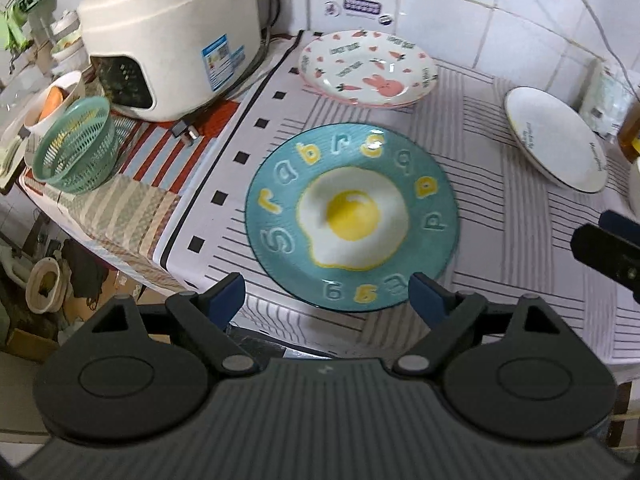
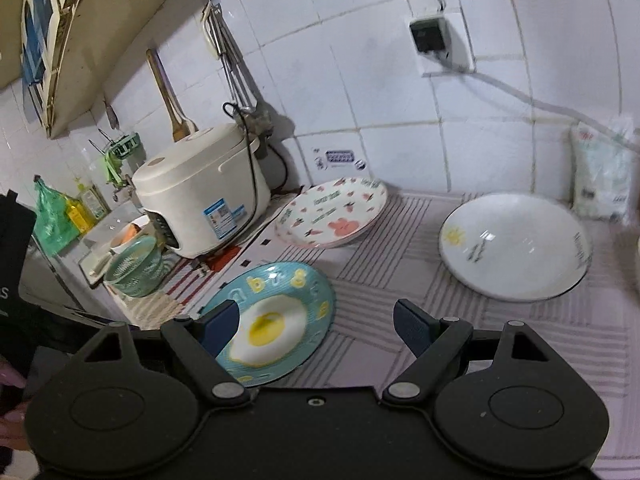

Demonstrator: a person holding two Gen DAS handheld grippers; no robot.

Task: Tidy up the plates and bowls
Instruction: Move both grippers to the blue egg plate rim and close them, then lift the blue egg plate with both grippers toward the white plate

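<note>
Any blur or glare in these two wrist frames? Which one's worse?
Right wrist is worse: motion smear softens the white plate rim and the bag behind it, and the corners are vignetted black. Left wrist is mostly sharp, with slight softness on the egg plate lettering and small glare spots on its yolk. Both show strong fisheye bending of the wall tiles.

rice cooker (image 1: 168,36): white, back left by the tiled wall, blue label on its side, cord trailing behind
green basket (image 1: 76,144): mesh, tipped on its side just in front of the cooker
tablecloth (image 1: 520,248): white with grey stripes, black squares along one edge
wall socket (image 2: 430,34): on the tiles, cable running off to the right
wooden spatula (image 2: 170,96): hanging on wall above the cooker
plastic packet (image 2: 600,172): leaning in the right corner
green bag (image 2: 50,220): far left, beside a yellow bottle (image 2: 78,210)
</note>
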